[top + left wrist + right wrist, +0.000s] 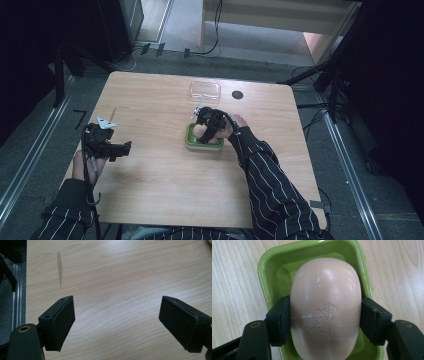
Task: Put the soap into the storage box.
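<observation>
Soap bars: one, a pale peach soap bar (pixel 325 310)
Green dishes: one, the green dish (pixel 269 270)
Clear lids: one, a clear lid (pixel 204 89) lying near the far edge
Dark round discs: one dark disc (pixel 237 94)
Tongs: two, left tongs (pixel 122 148) and right tongs (pixel 204 131)
Surfaces: one wooden surface (pixel 165 180)

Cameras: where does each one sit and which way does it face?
High view: above the person's side, facing forward and down at the table; both forearms show.
Left gripper view: rides the left tongs, open over bare wood.
Right gripper view: rides the right tongs, shut on the soap over the green dish.
Shared: high view shows that dish too.
</observation>
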`<state>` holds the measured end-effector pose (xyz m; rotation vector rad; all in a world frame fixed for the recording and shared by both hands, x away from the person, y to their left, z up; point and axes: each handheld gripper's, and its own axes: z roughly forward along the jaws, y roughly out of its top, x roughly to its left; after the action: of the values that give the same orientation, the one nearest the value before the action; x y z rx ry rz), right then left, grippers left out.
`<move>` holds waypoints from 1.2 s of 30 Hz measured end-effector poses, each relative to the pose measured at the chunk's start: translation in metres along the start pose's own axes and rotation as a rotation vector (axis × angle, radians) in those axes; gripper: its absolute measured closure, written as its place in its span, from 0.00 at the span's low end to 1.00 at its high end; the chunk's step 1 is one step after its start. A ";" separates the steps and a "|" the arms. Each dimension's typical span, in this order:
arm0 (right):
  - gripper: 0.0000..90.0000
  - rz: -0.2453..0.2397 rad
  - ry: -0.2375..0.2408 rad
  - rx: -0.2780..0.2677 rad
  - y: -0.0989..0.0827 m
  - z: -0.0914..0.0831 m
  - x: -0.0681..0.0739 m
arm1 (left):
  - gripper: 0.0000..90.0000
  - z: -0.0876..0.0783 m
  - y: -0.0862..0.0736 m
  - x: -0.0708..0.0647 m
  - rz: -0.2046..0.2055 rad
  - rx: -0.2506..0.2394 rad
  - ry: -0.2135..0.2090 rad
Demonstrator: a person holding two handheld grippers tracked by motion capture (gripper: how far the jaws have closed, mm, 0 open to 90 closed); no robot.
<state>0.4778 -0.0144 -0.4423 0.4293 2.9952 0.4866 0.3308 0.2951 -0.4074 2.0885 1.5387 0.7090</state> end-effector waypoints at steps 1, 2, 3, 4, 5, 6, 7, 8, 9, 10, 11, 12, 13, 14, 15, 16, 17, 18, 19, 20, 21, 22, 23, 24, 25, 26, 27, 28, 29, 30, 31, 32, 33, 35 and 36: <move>0.37 0.001 -0.001 -0.002 0.000 0.000 0.000 | 0.16 0.000 0.000 0.000 -0.001 -0.001 0.000; 0.37 0.003 -0.001 -0.003 0.000 0.001 0.000 | 0.16 0.000 0.000 0.000 -0.001 -0.001 0.000; 0.37 0.000 0.001 -0.003 -0.001 0.001 0.000 | 0.16 0.000 0.000 0.000 -0.002 -0.001 0.001; 0.37 -0.002 0.003 -0.005 -0.001 0.002 0.000 | 0.16 0.000 0.000 0.000 -0.001 -0.001 0.000; 0.37 -0.005 0.003 -0.001 -0.001 0.002 0.000 | 0.16 0.000 0.000 0.000 -0.001 -0.001 0.001; 0.37 -0.005 0.002 -0.002 -0.001 0.002 0.000 | 0.16 0.000 0.000 0.000 -0.001 0.000 0.000; 0.37 -0.004 0.003 -0.004 -0.002 0.002 0.000 | 0.16 0.000 0.000 0.000 -0.001 0.000 0.000; 0.37 -0.002 0.003 -0.008 -0.002 0.002 0.000 | 0.16 0.000 0.000 0.000 -0.001 -0.001 0.000; 0.37 -0.003 0.004 -0.011 -0.002 0.002 0.000 | 0.16 0.000 0.000 0.000 -0.001 -0.001 0.001; 0.37 -0.003 0.005 -0.013 -0.002 0.002 0.000 | 0.16 0.000 0.000 0.000 0.000 -0.001 0.001; 0.37 -0.005 0.004 -0.013 -0.002 0.002 0.000 | 0.16 0.000 0.000 0.000 0.000 -0.001 0.000; 0.37 -0.008 0.001 -0.019 -0.003 0.003 0.000 | 0.16 0.000 0.000 0.000 0.000 0.000 0.000; 0.37 -0.009 0.003 -0.020 -0.003 0.003 0.000 | 0.16 0.000 0.000 0.000 -0.001 -0.001 0.000; 0.37 -0.011 0.004 -0.021 -0.003 0.003 0.000 | 0.16 0.000 0.000 0.000 -0.001 -0.001 0.001; 0.37 -0.016 0.005 -0.023 -0.003 0.003 -0.001 | 0.16 0.000 0.000 0.000 0.000 -0.001 0.000; 0.37 -0.011 0.005 -0.018 -0.003 0.002 0.000 | 0.16 0.000 0.000 0.000 0.000 0.000 0.001; 0.37 -0.016 0.006 -0.017 -0.003 0.002 0.000 | 0.16 0.000 0.000 0.000 0.001 0.000 0.000; 0.37 -0.014 0.010 -0.020 -0.003 0.002 0.001 | 0.16 0.000 0.000 0.000 0.000 0.000 0.000; 0.37 -0.014 0.012 -0.020 -0.003 0.002 0.001 | 0.16 0.000 0.000 0.000 -0.001 -0.001 0.001; 0.37 -0.016 0.013 -0.021 -0.004 0.002 0.000 | 0.16 0.000 0.000 0.000 -0.001 0.000 0.001; 0.37 -0.021 0.012 -0.019 -0.004 0.002 0.000 | 0.16 0.000 0.000 0.000 -0.002 0.000 0.002; 0.37 -0.016 0.012 -0.019 -0.004 0.002 0.001 | 0.16 0.000 0.000 0.000 -0.002 -0.001 0.001; 0.37 -0.020 0.009 -0.018 -0.003 0.002 0.000 | 0.16 0.000 0.000 0.000 -0.002 0.000 0.001; 0.36 -0.017 0.009 -0.017 -0.003 0.002 0.001 | 0.16 0.000 0.000 0.000 -0.001 0.000 0.002; 0.36 -0.022 0.007 -0.015 -0.003 0.002 0.000 | 0.16 0.000 0.000 0.000 0.001 0.000 0.000; 0.36 -0.014 0.010 -0.016 -0.003 0.002 0.001 | 0.16 0.000 0.000 0.000 0.001 0.001 0.001; 0.36 -0.019 0.009 -0.017 -0.004 0.003 0.000 | 0.16 0.000 0.000 0.000 0.001 0.001 0.000; 0.36 -0.020 0.009 -0.019 -0.004 0.003 0.000 | 0.16 0.000 0.000 0.000 0.002 0.001 0.000; 0.36 -0.019 0.009 -0.018 -0.004 0.003 0.000 | 0.16 0.000 0.000 0.000 0.002 0.001 0.000; 0.36 -0.020 0.009 -0.020 -0.004 0.003 0.000 | 0.16 0.000 0.000 0.000 0.001 0.000 -0.001; 0.36 -0.019 0.008 -0.020 -0.004 0.003 0.000 | 0.16 0.000 0.000 0.000 0.002 0.000 -0.001; 0.36 -0.017 0.007 -0.023 -0.004 0.003 0.000 | 0.16 0.000 0.000 0.000 0.001 0.001 0.000; 0.36 -0.018 0.005 -0.026 -0.004 0.003 -0.001 | 0.16 0.000 0.000 0.000 0.000 0.001 0.000; 0.36 -0.021 0.005 -0.023 -0.003 0.003 0.000 | 0.16 0.000 0.000 0.000 0.002 0.001 -0.001; 0.36 -0.020 0.005 -0.022 -0.003 0.003 0.000 | 0.16 0.000 0.000 0.000 0.002 0.001 -0.001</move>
<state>0.4774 -0.0161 -0.4462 0.3965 2.9922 0.5198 0.3308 0.2948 -0.4075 2.0911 1.5371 0.7074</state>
